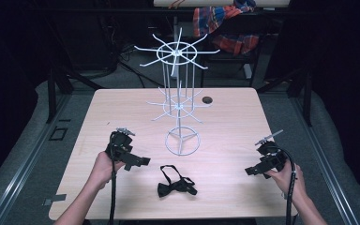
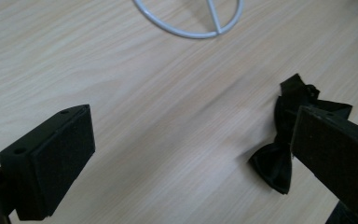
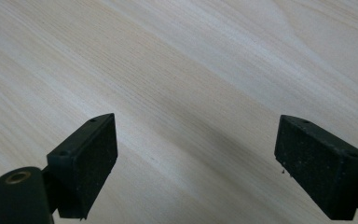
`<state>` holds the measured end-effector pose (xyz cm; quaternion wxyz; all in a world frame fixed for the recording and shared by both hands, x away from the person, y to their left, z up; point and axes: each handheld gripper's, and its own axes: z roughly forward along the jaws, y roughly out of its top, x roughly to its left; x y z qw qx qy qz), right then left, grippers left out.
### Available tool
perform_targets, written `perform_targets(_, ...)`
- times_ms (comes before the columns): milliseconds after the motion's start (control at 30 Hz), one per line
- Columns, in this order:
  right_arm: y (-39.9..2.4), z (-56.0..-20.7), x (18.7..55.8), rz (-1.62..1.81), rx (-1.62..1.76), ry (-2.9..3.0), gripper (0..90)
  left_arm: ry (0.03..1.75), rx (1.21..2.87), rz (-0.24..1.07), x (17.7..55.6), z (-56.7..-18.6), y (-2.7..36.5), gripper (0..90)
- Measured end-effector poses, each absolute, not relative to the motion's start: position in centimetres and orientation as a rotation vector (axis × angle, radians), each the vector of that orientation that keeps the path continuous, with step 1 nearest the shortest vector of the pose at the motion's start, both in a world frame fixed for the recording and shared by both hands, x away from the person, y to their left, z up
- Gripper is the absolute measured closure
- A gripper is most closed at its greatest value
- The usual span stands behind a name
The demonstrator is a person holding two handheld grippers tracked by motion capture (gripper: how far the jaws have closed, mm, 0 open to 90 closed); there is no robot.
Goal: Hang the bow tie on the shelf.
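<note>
1. While both grippers hang just above the table [image 1: 122, 108] with nothing in them, the work looks to be at its very start: the black bow tie [image 1: 176, 183] lies flat and untouched, near the table's front edge and just in front of the white wire display rack [image 1: 180, 101].
2. The left gripper [image 1: 138, 161] sits to the left of the bow tie, its jaws spread wide and aimed toward it; in the left gripper view the tie [image 2: 286, 140] lies partly behind the right-hand jaw, not between the two.
3. The right gripper [image 1: 253, 171] is well apart, to the right of the bow tie, jaws also wide apart over bare wood.
4. As I judge it, the next move calls for swinging the left gripper toward the tie until its knot sits between the pads, then lowering and closing.
5. Room is generous between tie and rack base [image 2: 191, 18]; the front table edge is close behind the tie, so a push could slide it off.
</note>
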<state>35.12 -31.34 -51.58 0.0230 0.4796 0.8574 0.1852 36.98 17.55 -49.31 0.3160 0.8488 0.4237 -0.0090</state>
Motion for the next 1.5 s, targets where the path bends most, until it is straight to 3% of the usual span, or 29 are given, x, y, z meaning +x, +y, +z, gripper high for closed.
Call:
perform_targets(600, -31.3, -51.6, 35.1, 0.535, 1.485, 2.653, 13.1, 0.993, 2.299, -0.085, 36.0, -50.0, 12.7, 1.9)
perform_targets(1133, -31.2, -51.7, 35.1, 0.541, 1.500, 2.654, 13.5, 0.969, 2.308, -0.162, 35.8, -50.8, 12.2, 51.4)
perform_targets(1333, -31.3, -51.7, 35.1, 0.534, 1.487, 2.644, 13.7, 0.932, 2.306, -0.194, 35.6, -50.8, 12.2, 74.5)
perform_targets(1500, -31.3, -51.7, 35.0, 0.533, 1.487, 2.640, 13.8, 0.891, 2.301, -0.191, 35.3, -50.4, 12.2, 86.2)
